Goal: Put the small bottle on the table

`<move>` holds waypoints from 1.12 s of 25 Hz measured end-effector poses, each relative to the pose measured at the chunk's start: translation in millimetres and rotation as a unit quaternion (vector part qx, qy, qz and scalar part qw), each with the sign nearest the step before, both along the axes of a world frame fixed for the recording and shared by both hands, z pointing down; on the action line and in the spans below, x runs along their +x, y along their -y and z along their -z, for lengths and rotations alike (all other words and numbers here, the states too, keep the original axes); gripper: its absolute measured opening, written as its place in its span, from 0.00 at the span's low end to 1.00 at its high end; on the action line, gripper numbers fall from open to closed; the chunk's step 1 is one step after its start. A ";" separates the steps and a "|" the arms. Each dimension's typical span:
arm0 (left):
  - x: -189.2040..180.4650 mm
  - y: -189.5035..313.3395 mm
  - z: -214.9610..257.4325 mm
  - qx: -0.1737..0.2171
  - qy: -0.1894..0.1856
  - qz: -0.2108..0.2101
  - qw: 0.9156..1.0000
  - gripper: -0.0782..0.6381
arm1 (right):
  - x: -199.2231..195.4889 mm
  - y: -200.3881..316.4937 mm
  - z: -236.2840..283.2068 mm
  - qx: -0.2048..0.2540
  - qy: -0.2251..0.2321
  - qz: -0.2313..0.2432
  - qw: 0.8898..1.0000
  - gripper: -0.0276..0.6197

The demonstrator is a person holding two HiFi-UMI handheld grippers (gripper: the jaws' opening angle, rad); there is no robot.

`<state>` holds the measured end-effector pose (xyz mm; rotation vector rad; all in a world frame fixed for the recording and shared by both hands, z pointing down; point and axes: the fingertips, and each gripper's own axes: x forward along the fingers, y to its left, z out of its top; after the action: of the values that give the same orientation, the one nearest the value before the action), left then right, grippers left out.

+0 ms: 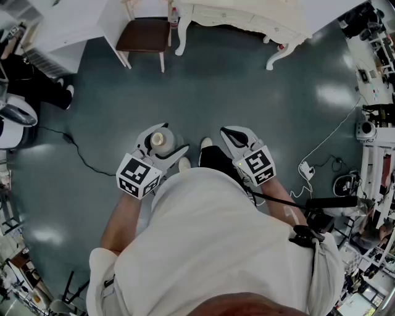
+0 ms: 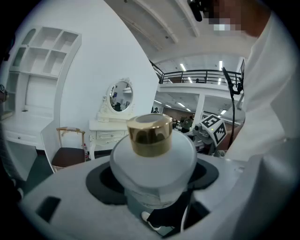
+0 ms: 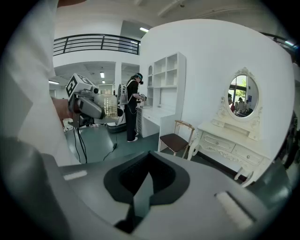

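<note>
Your L gripper pinches the small bottle between its 2 jaws, cap up. R gripper is pressed together, empty. The table lies straight ahead (well apart), so carry w/ the L.

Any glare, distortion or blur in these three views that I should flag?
Head view: glare sits in pale patches on the dark floor. Left gripper view: strong fisheye, dark corners; the small bottle is sharp, its gold cap glinting. Right gripper view: same fisheye bows the white wall; nothing badly blurred.
</note>
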<state>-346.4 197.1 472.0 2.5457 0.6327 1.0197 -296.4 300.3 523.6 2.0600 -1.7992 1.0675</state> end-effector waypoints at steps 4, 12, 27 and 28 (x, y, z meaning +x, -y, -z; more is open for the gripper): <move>16.6 -0.4 -4.3 0.006 -0.003 0.001 1.000 0.59 | 11.5 1.6 -6.1 0.002 0.001 0.002 1.000 0.04; 61.2 17.4 0.5 0.036 -0.002 0.002 0.999 0.59 | 59.1 25.8 -7.9 0.032 -0.002 -0.004 0.999 0.04; 95.3 76.2 25.6 0.082 -0.098 0.002 0.992 0.59 | 96.0 85.7 13.9 0.058 -0.119 -0.015 0.991 0.13; 75.2 84.2 25.7 0.084 -0.112 0.001 0.990 0.59 | 77.0 92.7 14.8 0.061 -0.134 -0.021 0.989 0.13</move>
<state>-271.2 112.9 446.3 2.8348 0.6265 0.8228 -219.4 207.6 508.9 2.1974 -1.7294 0.6643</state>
